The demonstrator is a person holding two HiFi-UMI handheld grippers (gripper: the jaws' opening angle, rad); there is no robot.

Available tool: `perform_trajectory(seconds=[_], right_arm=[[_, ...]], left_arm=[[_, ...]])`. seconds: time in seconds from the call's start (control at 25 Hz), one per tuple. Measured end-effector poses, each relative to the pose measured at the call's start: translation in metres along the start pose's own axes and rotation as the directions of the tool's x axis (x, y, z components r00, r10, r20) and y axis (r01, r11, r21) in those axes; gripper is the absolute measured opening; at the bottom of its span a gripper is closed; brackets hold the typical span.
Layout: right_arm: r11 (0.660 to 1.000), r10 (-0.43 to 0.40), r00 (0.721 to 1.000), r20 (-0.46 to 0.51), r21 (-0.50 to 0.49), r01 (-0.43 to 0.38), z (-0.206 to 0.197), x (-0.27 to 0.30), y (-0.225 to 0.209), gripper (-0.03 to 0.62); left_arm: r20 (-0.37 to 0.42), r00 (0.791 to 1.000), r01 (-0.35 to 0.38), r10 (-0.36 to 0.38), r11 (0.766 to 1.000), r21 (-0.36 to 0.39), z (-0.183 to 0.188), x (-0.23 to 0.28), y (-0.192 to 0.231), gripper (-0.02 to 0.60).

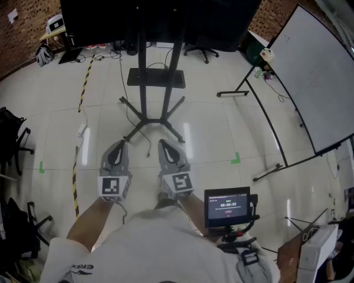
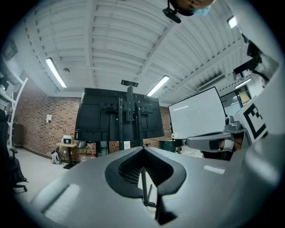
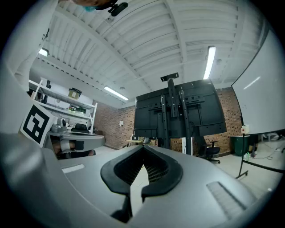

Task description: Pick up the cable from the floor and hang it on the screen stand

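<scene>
The screen stand (image 1: pixel 144 83) rises ahead of me on black spread legs, its dark screen (image 1: pixel 160 16) at the top of the head view. A thin dark cable (image 1: pixel 147 145) trails across the pale floor from the stand's base and ends between the two gripper tips. My left gripper (image 1: pixel 119 145) and right gripper (image 1: pixel 164 145) are held level side by side, pointing at the stand. Both are shut with nothing in them. The left gripper (image 2: pixel 143 148) and the right gripper (image 3: pixel 143 147) each show their tips meeting, with the stand (image 2: pixel 129 120) (image 3: pixel 176 116) beyond.
A whiteboard (image 1: pixel 315 83) on a black frame stands at the right. Yellow-black tape (image 1: pixel 74 171) and a white power strip (image 1: pixel 82 129) lie at the left, near office chairs (image 1: pixel 14 138). A small monitor (image 1: pixel 228 205) hangs at the person's front. A green tape mark (image 1: pixel 236 159) is on the floor.
</scene>
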State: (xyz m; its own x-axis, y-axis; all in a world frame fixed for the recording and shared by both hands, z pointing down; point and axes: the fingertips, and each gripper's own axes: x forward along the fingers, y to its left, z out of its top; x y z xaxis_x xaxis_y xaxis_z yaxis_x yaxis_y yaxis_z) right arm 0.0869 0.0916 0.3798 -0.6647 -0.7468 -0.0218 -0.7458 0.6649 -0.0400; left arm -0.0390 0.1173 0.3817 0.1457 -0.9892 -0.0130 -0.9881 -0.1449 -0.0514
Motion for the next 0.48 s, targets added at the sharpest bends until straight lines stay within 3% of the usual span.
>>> perform_trajectory(seconds=[0.28, 0.48], right_arm=[[1.000, 0.031, 1.000, 0.001, -0.001, -0.031, 0.006, 0.066, -0.083, 0.014], [0.997, 0.072, 0.997, -0.002, 0.025, -0.072, 0.008, 0.103, -0.123, 0.014]], left_arm=[[0.001, 0.999, -0.036, 0.036, 0.999, 0.010, 0.008, 0.108, -0.003, 0.002], [-0.027, 0.996, -0.087, 0.088, 0.996, 0.013, 0.009, 0.159, -0.002, 0.002]])
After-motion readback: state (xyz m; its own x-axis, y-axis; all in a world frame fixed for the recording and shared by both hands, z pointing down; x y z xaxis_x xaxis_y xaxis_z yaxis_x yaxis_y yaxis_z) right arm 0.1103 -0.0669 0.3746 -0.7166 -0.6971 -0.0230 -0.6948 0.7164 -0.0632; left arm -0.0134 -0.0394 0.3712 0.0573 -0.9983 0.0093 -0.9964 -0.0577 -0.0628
